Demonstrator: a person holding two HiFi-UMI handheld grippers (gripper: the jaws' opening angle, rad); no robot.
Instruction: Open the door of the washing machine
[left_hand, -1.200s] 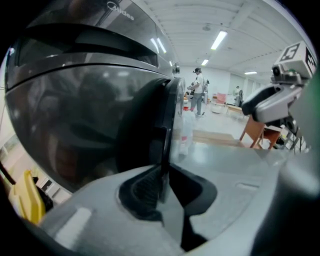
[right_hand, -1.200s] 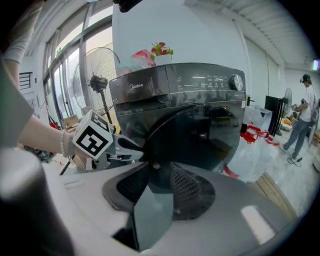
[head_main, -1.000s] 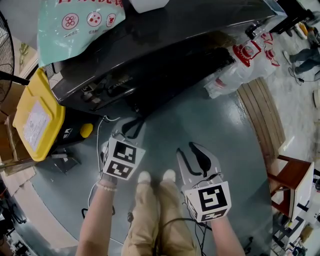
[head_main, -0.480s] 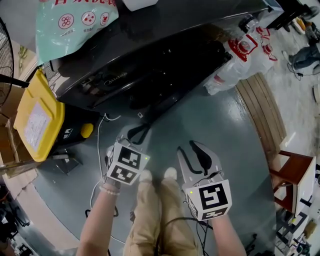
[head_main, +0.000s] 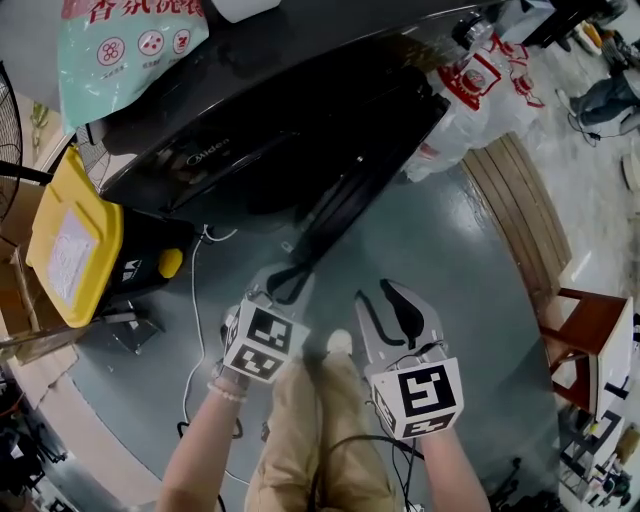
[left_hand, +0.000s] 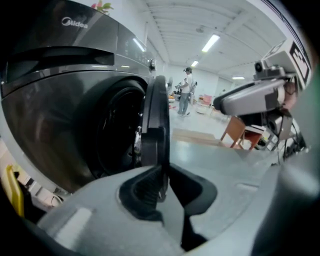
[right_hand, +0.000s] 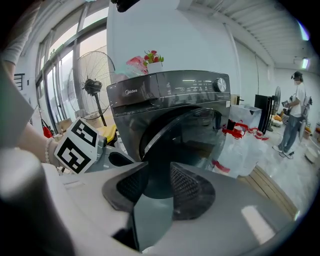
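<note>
So the round dark glass door (head_main: 355, 165) of the dark grey front-loading washing machine (head_main: 215, 150) now stands noticeably further out than a second ago. The left gripper (head_main: 284, 281) is pinched narrow on its rim and has drawn back toward the person's legs (head_main: 300, 440). I'd say the latch is free and only more swing is left. Meanwhile the right gripper (head_main: 386, 306) hangs beside it, jaws wide, nothing in them. The drum inside is just black, I can't see the hinge, and the head view cuts off the machine's top.

Yellow-lidded bin (head_main: 72, 238) on floor; red-printed plastic bags (head_main: 462, 110) beside wooden boards (head_main: 525, 215); wooden stool (head_main: 590, 345) apart.
</note>
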